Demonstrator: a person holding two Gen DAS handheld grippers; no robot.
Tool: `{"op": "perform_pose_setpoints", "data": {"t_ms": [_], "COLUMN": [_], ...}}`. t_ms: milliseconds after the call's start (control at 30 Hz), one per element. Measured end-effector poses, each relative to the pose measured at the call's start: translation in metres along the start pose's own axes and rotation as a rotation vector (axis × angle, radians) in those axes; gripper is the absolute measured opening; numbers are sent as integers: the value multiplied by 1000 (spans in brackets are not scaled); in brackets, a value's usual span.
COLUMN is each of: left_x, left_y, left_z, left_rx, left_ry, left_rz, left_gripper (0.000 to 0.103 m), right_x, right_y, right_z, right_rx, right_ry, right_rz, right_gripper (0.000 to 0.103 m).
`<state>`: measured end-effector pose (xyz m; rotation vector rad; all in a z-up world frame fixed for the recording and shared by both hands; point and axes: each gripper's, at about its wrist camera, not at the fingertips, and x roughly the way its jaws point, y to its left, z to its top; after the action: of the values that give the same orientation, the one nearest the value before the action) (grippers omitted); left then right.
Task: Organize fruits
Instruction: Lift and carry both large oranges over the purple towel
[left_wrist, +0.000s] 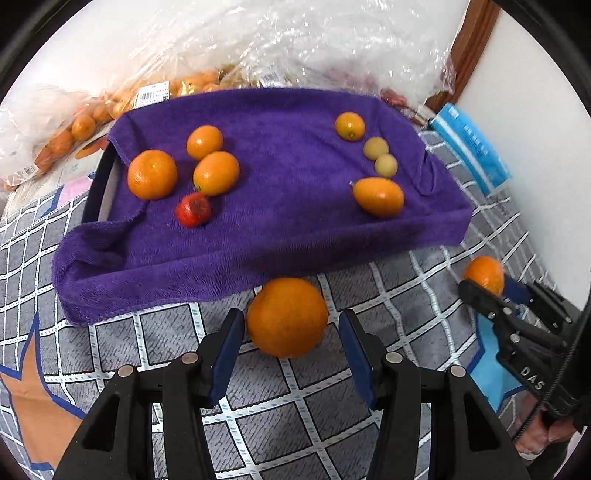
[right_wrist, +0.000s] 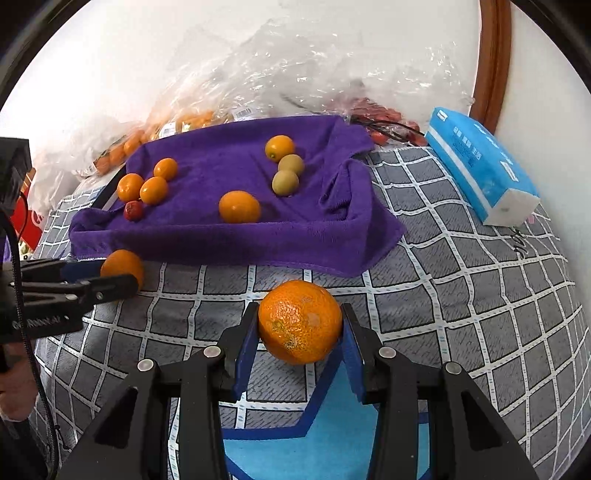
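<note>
Left gripper (left_wrist: 291, 325) is clamped on an orange (left_wrist: 287, 317); in the left wrist view a sliver of gap seems to show at each pad, but in the right wrist view the same gripper (right_wrist: 125, 275) plainly pinches that orange (right_wrist: 122, 266) between its fingers, just in front of the towel's near left edge. Right gripper (right_wrist: 300, 321) is clamped on a mandarin (right_wrist: 300, 321), both pads pressed against its sides, and it sits above the checked cloth (right_wrist: 461, 295), near the towel's front edge. The fruit is round with no clear long axis; a pale scar faces the camera. The purple towel (left_wrist: 277, 229) is draped over a dark tray (left_wrist: 96, 184), whose rim shows only at the left. On the towel's left sit three orange fruits (left_wrist: 152, 174) and a small red fruit (left_wrist: 192, 209), bunched close. On its right sit a small orange (left_wrist: 350, 126), two greenish fruits (left_wrist: 376, 148) and an oval orange fruit (left_wrist: 378, 196), its long axis running left to right. The towel's middle is bare, with open room between the groups. A blue tissue pack (right_wrist: 480, 166) lies far right, well clear. Plastic bags (right_wrist: 258, 74) of fruit crowd the far edge against the wall.
</note>
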<state>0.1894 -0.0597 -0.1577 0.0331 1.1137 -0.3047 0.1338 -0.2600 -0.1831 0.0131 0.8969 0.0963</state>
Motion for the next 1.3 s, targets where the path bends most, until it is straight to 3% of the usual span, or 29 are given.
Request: {"op": "perform_pose_setpoints", "data": {"t_ms": [100,200,933,1300], "left_x": [6,4,-98,-125], "left_y": [-1,1,22,27], "left_z": [-1,-2,0,0], "left_rx": [-1,-6,-62,-81], "left_ry": [14,6,-182,-235], "left_rz": [19,7,10,11], "left_gripper": [41,41,40,40], "right_x": [1,-1,-74,-93], "right_y": [1,0,23,30], "right_z": [0,2,45,59], "right_rx": [0,1,14,5], "right_ry": [3,-1,-140,-177], "right_rz": [0,0,-26,-20], "right_gripper": [42,42,42,42]}}
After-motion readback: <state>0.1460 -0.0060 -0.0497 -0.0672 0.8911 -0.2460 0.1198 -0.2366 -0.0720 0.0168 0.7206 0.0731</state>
